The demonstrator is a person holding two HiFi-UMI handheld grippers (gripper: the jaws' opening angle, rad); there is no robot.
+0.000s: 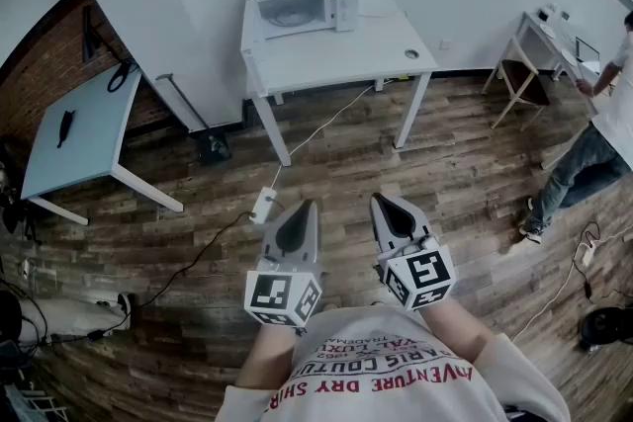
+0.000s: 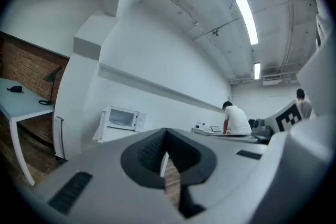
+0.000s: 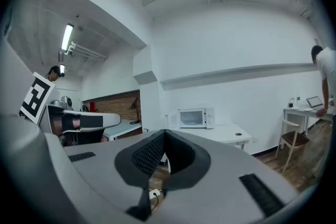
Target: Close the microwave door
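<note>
Left gripper: jaws together, nothing between them, held low before the person's chest.
Right gripper: just beside it, jaws likewise together, empty.
Microwave: well apart from both, on the white table, door swung open leftward.

floor: worn wood planks, rough grain. table: smooth matt white. left gripper, right gripper: matt grey plastic; pads ribbed black.

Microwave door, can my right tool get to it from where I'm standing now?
Probably not yet. The right tool is held close to the body, while the microwave sits on the white table across the wooden floor. No furniture stands between them, so stepping forward should bring it within reach.
</note>
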